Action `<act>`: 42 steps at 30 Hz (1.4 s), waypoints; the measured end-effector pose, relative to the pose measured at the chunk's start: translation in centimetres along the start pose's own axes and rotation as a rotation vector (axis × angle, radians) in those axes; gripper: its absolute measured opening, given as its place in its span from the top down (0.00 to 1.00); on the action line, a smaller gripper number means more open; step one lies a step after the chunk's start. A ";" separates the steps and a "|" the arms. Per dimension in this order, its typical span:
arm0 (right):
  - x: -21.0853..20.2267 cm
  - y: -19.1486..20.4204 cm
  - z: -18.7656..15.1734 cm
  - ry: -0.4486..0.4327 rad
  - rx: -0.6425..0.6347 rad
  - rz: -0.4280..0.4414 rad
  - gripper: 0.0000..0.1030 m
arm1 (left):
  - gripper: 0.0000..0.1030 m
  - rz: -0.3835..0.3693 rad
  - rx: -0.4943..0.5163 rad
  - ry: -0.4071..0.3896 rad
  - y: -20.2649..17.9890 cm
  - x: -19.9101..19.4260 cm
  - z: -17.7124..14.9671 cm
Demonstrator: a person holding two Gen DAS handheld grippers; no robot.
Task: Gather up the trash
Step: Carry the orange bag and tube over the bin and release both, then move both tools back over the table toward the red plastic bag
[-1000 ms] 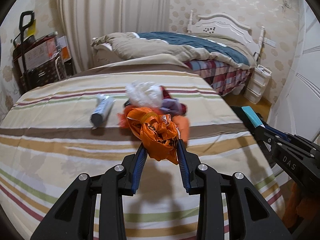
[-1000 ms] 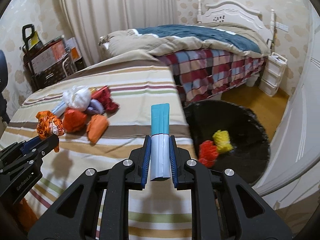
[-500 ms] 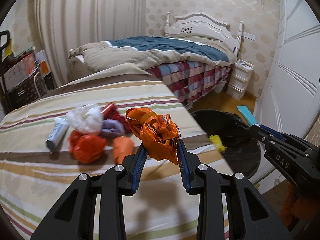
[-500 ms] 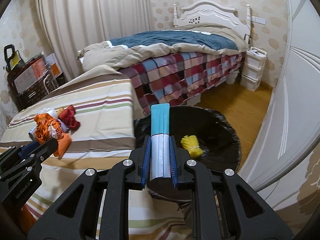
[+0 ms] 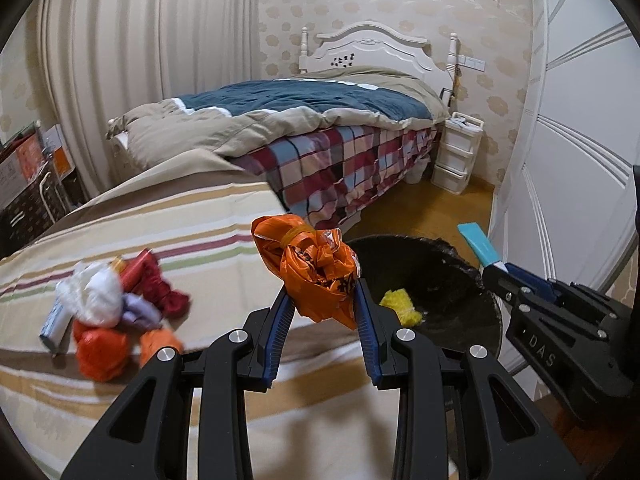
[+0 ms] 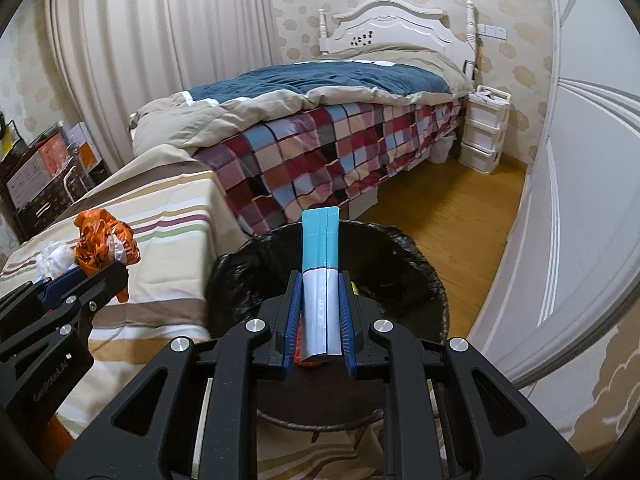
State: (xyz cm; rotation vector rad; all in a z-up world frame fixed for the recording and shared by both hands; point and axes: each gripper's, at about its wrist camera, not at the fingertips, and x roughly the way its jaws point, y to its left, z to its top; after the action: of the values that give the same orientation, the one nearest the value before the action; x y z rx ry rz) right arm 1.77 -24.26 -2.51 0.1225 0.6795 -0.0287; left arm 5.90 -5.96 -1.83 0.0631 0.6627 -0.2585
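Observation:
My left gripper is shut on a crumpled orange plastic bag and holds it above the striped table's right edge, beside the bin. My right gripper is shut on a teal-and-white flat packet and holds it over the black-lined trash bin. The bin holds a yellow wad. A pile of trash with white, purple, red and orange wads and a small tube lies on the striped tablecloth. The orange bag also shows in the right wrist view.
A bed with a blue and tan duvet and a checked blanket stands behind the table. A white drawer unit stands by the headboard. A white door is at the right. Boxes on a rack stand at the far left.
Both grippers have swung right, away from the pile. The right gripper with the packet is now over the bin; the left with the orange bag is near the table's right edge.

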 end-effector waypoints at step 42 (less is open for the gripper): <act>5.4 -4.9 0.4 0.051 0.104 -0.088 0.59 | 0.28 0.014 0.073 0.079 -4.8 7.7 2.0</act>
State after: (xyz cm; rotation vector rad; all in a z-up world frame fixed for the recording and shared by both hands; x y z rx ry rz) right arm 5.91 -29.14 -6.16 0.1935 0.7340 -0.1462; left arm 11.71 -12.50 -4.85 0.1485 0.7313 -0.2672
